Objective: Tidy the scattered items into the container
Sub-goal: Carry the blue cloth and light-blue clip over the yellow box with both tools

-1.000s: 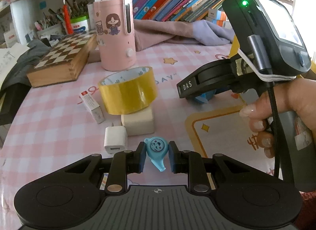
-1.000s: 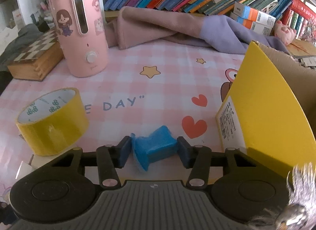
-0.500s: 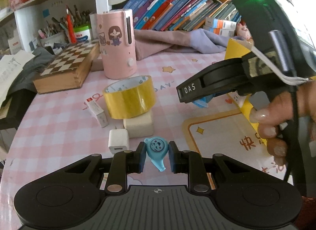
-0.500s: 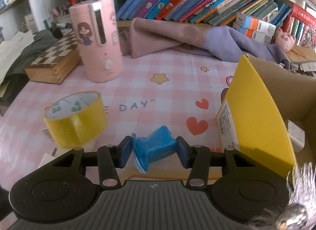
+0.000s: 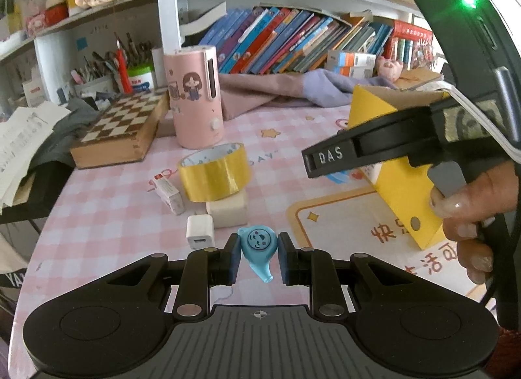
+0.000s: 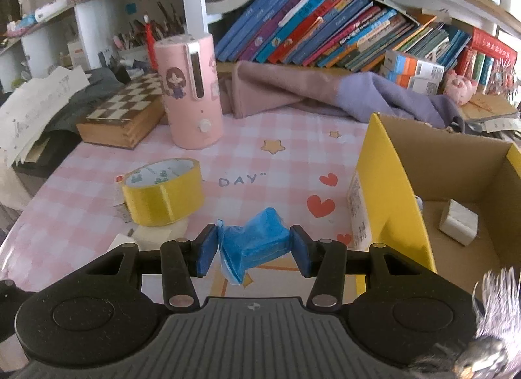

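My left gripper (image 5: pixel 259 256) is shut on a light blue whistle with a panda face (image 5: pixel 259 245), held above the pink checked table. My right gripper (image 6: pixel 254 248) is shut on a blue plastic packet (image 6: pixel 252 245), held left of the open yellow cardboard box (image 6: pixel 387 190). The box also shows in the left wrist view (image 5: pixel 400 190), behind the right gripper's body (image 5: pixel 374 147). A white item (image 6: pixel 459 222) lies inside the box. On the table lie a yellow tape roll (image 5: pixel 215 170), a cream block (image 5: pixel 228 212), a white charger (image 5: pixel 200 232) and a small white carton (image 5: pixel 167 190).
A pink cylinder with a girl sticker (image 5: pixel 195 95) and a wooden chessboard box (image 5: pixel 120 128) stand at the back left. Pink and purple cloth (image 6: pixel 325 92) lies before a shelf of books (image 6: pixel 325 27). Papers hang off the left edge (image 5: pixel 19 141).
Both grippers have risen with their items still held. The view has pulled back from the table, and the inside of the yellow box now shows at the right.
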The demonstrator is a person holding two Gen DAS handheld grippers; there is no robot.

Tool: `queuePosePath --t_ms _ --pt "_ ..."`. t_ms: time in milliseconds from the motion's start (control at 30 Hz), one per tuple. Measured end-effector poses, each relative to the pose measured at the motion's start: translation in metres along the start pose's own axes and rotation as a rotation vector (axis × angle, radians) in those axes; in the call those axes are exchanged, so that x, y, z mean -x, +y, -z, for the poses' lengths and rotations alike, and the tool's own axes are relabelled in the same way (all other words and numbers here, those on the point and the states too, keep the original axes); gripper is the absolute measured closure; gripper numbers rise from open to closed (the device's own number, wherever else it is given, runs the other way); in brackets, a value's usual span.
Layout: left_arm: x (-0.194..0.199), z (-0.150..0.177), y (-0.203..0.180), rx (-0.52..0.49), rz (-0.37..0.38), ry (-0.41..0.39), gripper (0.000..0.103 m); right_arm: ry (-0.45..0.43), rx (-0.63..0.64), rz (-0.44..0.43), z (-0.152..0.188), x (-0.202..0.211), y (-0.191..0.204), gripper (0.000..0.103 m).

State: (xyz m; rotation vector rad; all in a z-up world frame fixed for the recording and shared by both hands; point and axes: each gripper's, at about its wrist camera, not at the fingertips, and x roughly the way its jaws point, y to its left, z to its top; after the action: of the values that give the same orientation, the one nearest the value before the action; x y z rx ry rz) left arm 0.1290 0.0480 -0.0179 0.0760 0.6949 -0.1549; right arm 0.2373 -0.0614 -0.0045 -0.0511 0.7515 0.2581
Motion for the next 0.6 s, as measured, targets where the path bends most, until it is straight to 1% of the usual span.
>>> queuePosePath --t_ms 333,600 --pt "0.041 0.011 -0.001 0.007 -0.019 -0.054 0.08 -0.057 0.04 -0.04 0.021 0.052 0.007 0.057" --pt "0.073 0.02 -0.002 0.001 -0.023 -0.087 0.08 -0.085 0.06 -0.044 0.044 0.091 0.009 0.057"
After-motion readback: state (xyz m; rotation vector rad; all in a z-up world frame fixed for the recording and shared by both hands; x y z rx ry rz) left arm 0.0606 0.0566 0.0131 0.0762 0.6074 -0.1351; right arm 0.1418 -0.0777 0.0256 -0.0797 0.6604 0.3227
